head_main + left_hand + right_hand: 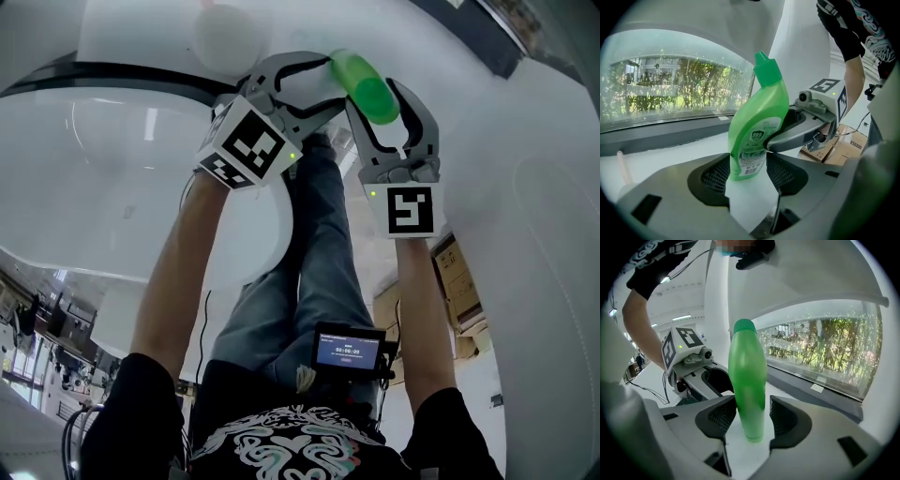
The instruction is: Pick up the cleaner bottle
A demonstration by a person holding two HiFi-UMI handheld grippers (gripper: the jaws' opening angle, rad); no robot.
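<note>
The green cleaner bottle is being shown standing upright on the white ledge at the far side of the scene. It is just in front of the dark sill under the window. Its green cap is on top, and its printed label is being turned toward the left gripper.

The bottle is being bracketed from two sides at once. The left gripper is being held with its fingers spread wide, and the lower part of the bottle is being framed between its ribbed pads. The bottle is sitting close against the left pad, while a strip of white ledge is being shown between it and the right pad, so no squeeze is being applied.

The right gripper is being held in from the right, its fingers likewise spread wide. In its own view the bottle's base is being framed between the two pads, close to the left one and with a clear gap to the right one. The base is resting on the ledge.

In the left gripper view, one finger of the right gripper is being seen curving round the bottle's right side. Cardboard boxes are being glimpsed beyond it, low at the right.
</note>
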